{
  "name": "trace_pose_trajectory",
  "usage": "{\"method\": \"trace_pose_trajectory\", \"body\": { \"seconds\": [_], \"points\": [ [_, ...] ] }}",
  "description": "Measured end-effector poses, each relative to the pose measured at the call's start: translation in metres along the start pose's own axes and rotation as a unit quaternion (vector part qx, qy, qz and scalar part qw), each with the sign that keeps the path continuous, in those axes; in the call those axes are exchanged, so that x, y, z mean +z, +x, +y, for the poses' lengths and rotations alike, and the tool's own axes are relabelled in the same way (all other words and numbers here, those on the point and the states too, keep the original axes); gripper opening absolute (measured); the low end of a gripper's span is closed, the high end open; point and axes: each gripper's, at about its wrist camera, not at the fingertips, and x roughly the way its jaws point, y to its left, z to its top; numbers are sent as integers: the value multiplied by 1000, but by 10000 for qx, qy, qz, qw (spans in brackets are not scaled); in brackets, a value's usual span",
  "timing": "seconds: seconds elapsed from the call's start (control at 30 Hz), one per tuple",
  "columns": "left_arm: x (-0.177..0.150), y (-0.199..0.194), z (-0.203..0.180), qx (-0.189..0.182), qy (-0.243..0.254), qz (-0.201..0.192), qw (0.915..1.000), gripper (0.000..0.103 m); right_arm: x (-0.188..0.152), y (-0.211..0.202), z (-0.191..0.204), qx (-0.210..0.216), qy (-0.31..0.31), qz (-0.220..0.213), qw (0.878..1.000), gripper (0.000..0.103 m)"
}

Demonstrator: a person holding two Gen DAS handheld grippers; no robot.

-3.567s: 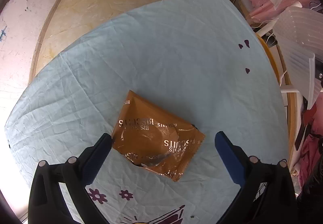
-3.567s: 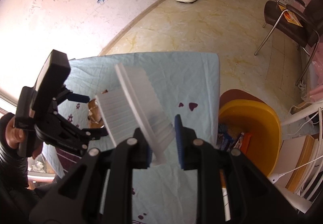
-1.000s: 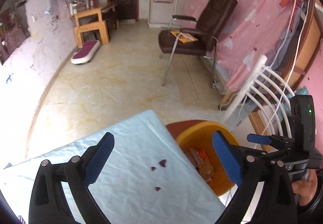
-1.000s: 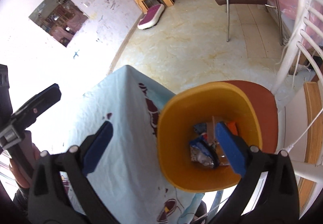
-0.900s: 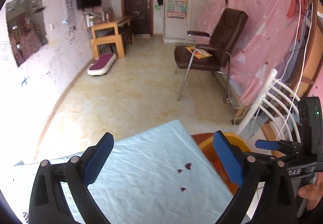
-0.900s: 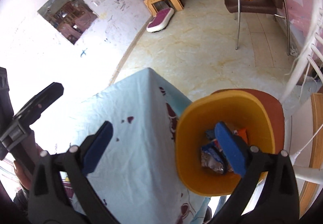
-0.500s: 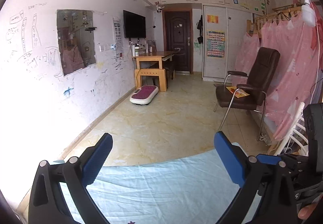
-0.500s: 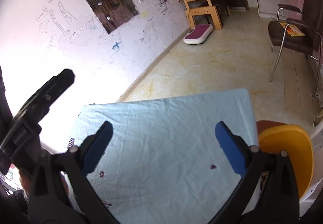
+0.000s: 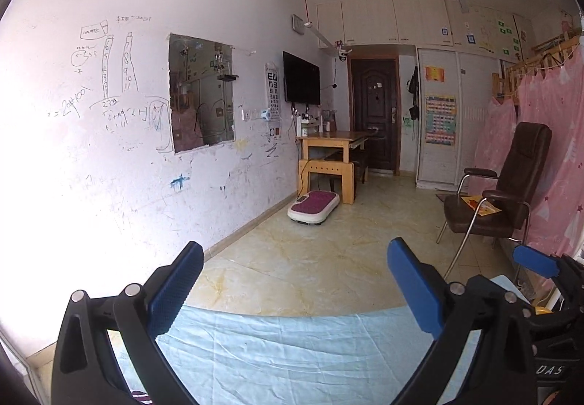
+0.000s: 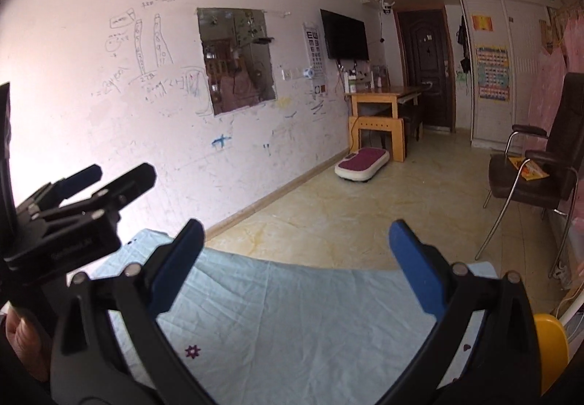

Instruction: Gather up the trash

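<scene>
My left gripper (image 9: 295,281) is open and empty, raised and pointing across the room over the table's light blue cloth (image 9: 292,354). My right gripper (image 10: 297,259) is open and empty too, above the same cloth (image 10: 292,313). The yellow bin (image 10: 551,350) shows only as a rim at the table's right end; a sliver of it also shows in the left wrist view (image 9: 542,310). No trash is in view on the cloth. The left gripper appears at the left of the right wrist view (image 10: 91,182); the right gripper shows at the right of the left wrist view (image 9: 536,262).
A dark armchair (image 9: 507,197) stands on the tiled floor to the right, by a pink curtain (image 9: 554,167). A wooden desk (image 9: 332,156) and a pink-topped scale (image 9: 314,206) stand by the scribbled wall. The table's far edge runs across both views.
Both grippers have tilted up from looking down at the table and bin to looking across the room. The biscuit wrapper and the white piece held earlier are out of view; both grippers are empty.
</scene>
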Motion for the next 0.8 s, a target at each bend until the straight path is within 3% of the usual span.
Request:
{"method": "trace_pose_trajectory", "body": {
  "seconds": [0.13, 0.23, 0.63, 0.8],
  "points": [
    [-7, -17, 22, 157, -368, -812, 9959, 96, -4, -9, 11, -368, -388, -580, 9969, 98],
    [-10, -24, 41, -170, -789, -1116, 9905, 97, -7, -13, 17, -644, -665, -817, 9924, 98],
    [-19, -14, 32, 73, -356, -1093, 9933, 97, -16, -12, 14, -1556, -790, -1234, 9769, 98],
    [-23, -10, 24, 33, -226, -1038, 9943, 97, -17, -11, 10, -1636, -734, -1267, 9756, 98]
  ]
}}
